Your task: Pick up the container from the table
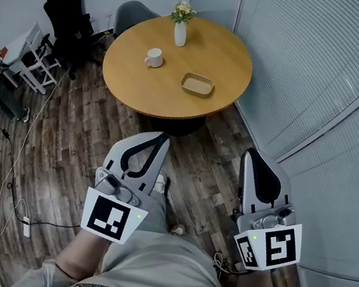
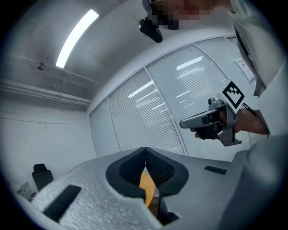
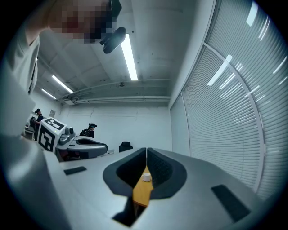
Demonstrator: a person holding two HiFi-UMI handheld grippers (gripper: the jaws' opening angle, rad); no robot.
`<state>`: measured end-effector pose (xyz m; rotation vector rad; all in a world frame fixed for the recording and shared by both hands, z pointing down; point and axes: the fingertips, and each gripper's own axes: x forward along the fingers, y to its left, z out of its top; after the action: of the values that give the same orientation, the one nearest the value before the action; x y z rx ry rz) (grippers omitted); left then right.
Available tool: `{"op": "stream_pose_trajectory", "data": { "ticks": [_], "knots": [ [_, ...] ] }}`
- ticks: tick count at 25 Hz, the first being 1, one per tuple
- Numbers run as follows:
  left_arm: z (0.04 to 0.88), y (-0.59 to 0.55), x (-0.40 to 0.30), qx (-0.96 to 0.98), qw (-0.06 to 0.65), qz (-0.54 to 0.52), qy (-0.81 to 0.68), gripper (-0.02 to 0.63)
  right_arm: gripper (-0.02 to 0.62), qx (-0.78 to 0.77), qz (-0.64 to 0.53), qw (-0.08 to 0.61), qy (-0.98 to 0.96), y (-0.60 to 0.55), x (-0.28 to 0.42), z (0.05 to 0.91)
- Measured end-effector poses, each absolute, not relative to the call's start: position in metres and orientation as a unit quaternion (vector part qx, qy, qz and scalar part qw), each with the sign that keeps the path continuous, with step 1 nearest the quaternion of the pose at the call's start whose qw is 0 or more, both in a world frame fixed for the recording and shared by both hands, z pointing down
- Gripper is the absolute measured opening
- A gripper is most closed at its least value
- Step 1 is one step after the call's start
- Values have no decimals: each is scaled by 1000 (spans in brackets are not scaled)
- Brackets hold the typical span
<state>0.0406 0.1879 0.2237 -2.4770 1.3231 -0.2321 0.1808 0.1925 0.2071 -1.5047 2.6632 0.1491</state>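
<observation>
Left gripper (image 1: 161, 136) and right gripper (image 1: 254, 158) held low, jaws closed, empty.

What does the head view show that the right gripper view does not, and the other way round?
Only the head view: the tan container, the flower vase and the wooden floor. Only the right gripper view: the ceiling lights and a distant person. Both: the round table, the white mug, the left tool and the right tool, each with jaws together.

round wooden table (image 1: 144, 90) carries a vase (image 1: 179, 33) (with flowers (image 1: 183, 12)), a mug (image 1: 154, 57) and a container (image 1: 197, 83).
</observation>
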Motion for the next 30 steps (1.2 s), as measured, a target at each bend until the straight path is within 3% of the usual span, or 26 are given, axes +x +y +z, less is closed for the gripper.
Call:
{"op": "stream_pose_trajectory", "data": {
  "ticks": [21, 30],
  "knots": [
    [237, 59, -9, -875, 143, -59, 459, 20, 29, -493, 57, 35, 867, 73, 128, 207],
    [230, -32, -44, -882, 137, -59, 448, 20, 29, -498, 51, 2, 866, -17, 88, 208]
  ]
}}
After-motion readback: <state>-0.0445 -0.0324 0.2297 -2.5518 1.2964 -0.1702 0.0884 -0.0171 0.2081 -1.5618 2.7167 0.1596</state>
